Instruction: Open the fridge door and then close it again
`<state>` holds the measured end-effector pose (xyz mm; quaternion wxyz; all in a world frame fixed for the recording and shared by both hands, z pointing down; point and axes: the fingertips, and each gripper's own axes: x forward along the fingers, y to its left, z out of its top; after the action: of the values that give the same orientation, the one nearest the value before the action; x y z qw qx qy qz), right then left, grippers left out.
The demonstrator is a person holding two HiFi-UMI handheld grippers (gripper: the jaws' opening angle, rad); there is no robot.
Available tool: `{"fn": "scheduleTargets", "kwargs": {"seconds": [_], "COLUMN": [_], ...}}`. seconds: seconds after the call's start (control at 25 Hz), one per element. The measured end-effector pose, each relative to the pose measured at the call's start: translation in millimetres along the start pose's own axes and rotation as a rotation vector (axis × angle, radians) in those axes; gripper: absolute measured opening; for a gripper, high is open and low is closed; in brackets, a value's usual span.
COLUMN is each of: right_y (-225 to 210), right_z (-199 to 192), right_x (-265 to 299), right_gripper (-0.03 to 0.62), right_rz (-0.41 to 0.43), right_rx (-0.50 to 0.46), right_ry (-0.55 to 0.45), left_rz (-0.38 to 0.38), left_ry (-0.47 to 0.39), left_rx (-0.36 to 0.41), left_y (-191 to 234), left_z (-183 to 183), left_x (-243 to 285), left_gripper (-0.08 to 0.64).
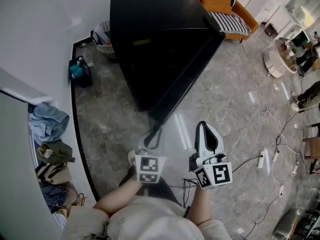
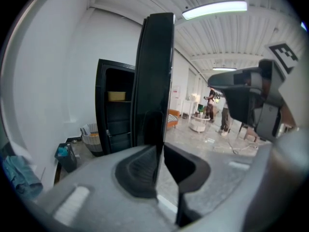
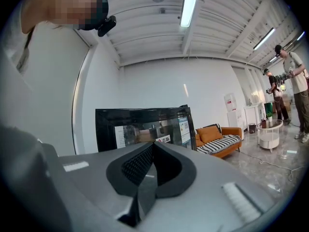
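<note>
Basket [image 1: 102,40]: woven, against the wall.
Fridge [image 1: 150,39]: black, on the floor beside the basket; fridge door [image 1: 186,78] swung wide open.
Left gripper [image 1: 154,131]: jaws clamped on the door's free edge (low down).
Right gripper [image 1: 203,126]: just beside the left one, apart from the door; jaws closed together, nothing between.
Sofa [image 1: 227,11]: orange, behind the fridge.

a glossy black fridge door [image 2: 154,66] reflects the room above a polished grey stone floor [image 1: 225,109]; matt grey plastic covers the left gripper [image 2: 159,153].
</note>
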<state>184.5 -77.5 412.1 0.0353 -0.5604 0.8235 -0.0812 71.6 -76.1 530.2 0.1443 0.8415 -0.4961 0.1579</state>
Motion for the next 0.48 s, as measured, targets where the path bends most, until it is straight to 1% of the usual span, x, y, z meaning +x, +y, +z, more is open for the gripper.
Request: {"fn": "scheduleTargets", "kwargs": {"seconds": [0.28,0.48], "right_y": [-0.7,1.8], "right_z": [1.9,1.4], "right_x": [2.3,5.3], "right_gripper": [-0.011,-0.011], "right_rz": [-0.002,0.004], "right_rx": [0.0,-0.001], "right_ry": [0.0,-0.001], "left_rz": [-0.025,-0.024], "left_ry": [0.006,0.004], "left_rx": [0.011,0.013], "left_y": [-11.2,-7.8], "left_z": [-1.3,-1.5], "left_x": [-0.7,-0.6], "left_gripper": [0.043,0.042]}}
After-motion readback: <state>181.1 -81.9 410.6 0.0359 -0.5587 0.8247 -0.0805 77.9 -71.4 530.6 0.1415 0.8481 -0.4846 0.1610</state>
